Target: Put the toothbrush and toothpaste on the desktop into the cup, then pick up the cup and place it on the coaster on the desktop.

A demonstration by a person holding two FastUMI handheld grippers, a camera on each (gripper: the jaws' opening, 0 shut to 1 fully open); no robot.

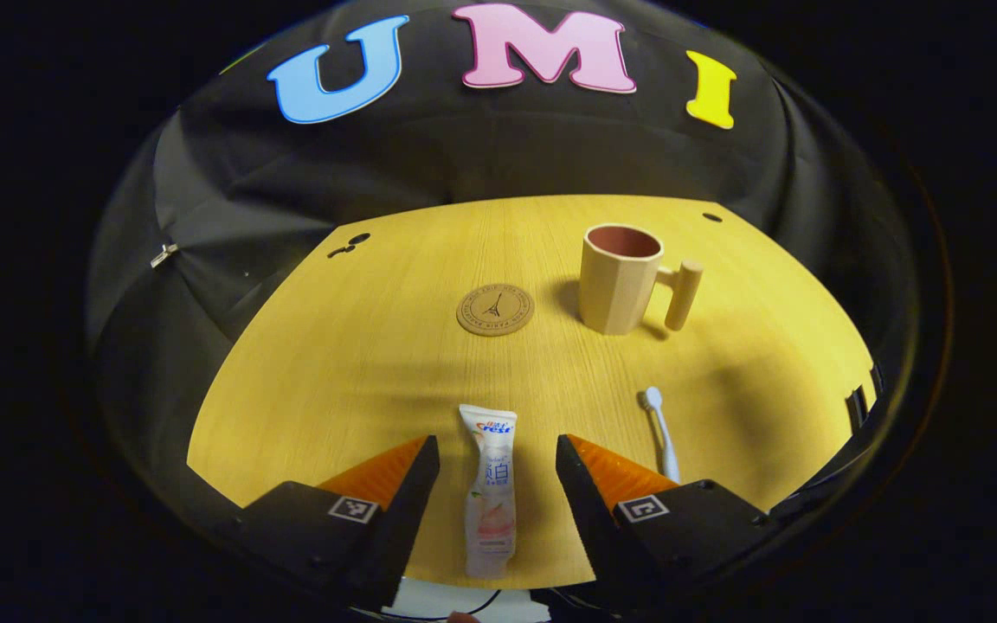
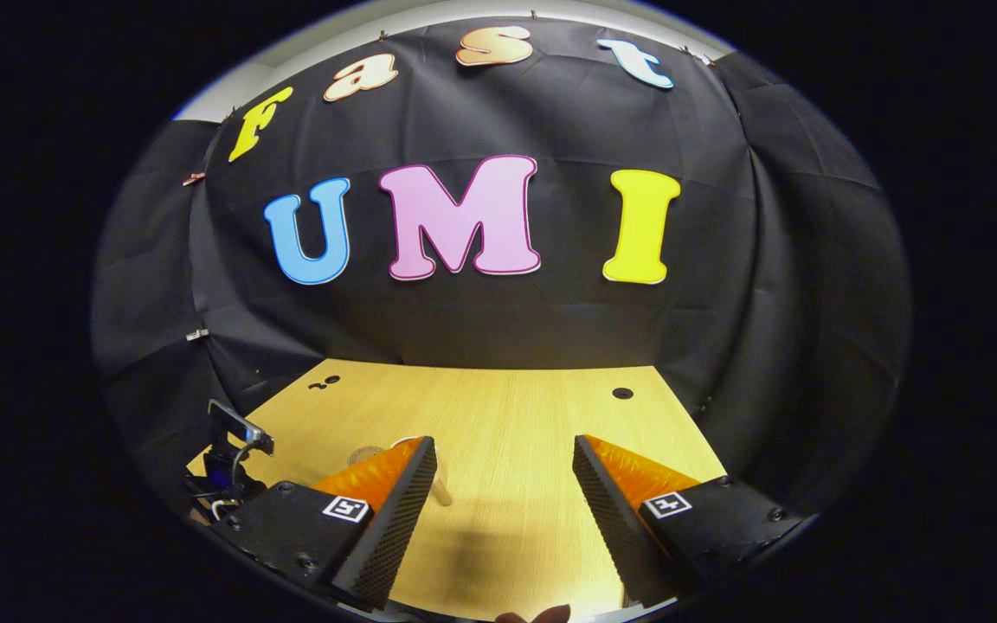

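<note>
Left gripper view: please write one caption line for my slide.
Open left gripper poised over the toothpaste; toothbrush, cup and coaster wait on the desktop.

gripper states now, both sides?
Left gripper: open, toothpaste lying between its fingers, ungripped.
Right gripper: open, holding nothing.

Wooden desktop (image 1: 360, 363): coaster (image 1: 495, 309), cup (image 1: 620, 279), toothpaste (image 1: 490, 489), toothbrush (image 1: 661, 433).

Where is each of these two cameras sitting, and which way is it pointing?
Left gripper view: rides on the left tool, angled down at the toothpaste between its open fingers, with toothbrush, cup and coaster beyond.
Right gripper view: rides on the right tool, open, aimed more level at the booth wall.
Shared: the wooden desktop and that wall.
</note>
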